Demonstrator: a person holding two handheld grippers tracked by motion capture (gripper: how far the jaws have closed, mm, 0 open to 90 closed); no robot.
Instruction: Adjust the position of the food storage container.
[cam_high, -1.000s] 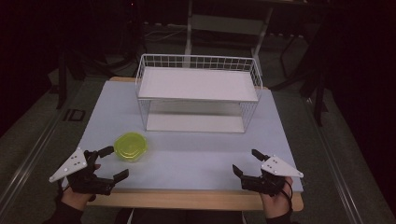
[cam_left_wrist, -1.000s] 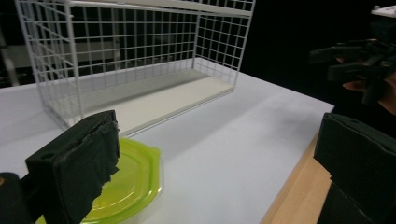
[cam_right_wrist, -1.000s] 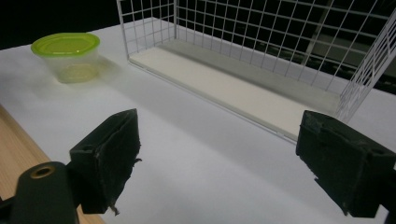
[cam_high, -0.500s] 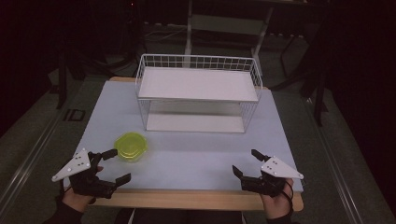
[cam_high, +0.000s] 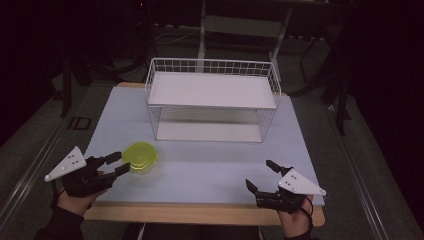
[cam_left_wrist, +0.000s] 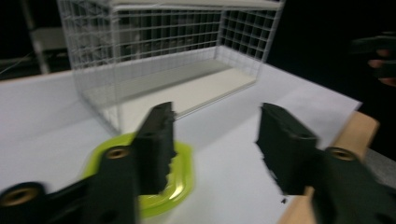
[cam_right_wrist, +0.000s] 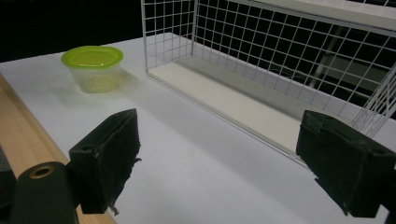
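White laminate covers the worktop (cam_high: 210, 172), with a bare wooden strip along the edge nearest the person. Both tools sit low over that near edge, one at each corner, well apart from each other.

Beyond both tools, toward the far side of the worktop, stands the wire rack (cam_high: 212, 100): a white grid frame with a flat white shelf on top and a second white board at its base. In the left gripper view it rises straight ahead of the jaws; in the right gripper view its long mesh side runs ahead and to the right of the jaws.

Next in size come the tools themselves. The left tool (cam_high: 116, 164) is held in the person's left hand (cam_high: 75, 197), a grey three-cornered plate on top, its black jaws pointing toward the rack. Its jaws have just been closing and now stand partly apart, with a clear gap between them and nothing gripped. The right tool (cam_high: 260, 175) is held in the right hand (cam_high: 295, 220), its jaws spread wide with nothing but bare worktop between them.

Smallest is the tub (cam_high: 140, 157), a little clear plastic container with a lime-green lid. It stands upright on the worktop just ahead of the left tool's tips; the left gripper view shows it low behind the left-hand jaw, not between the two pads, and whether that jaw touches it I cannot tell. From the right tool it lies far off to the left, near the rack's corner (cam_right_wrist: 92, 68).
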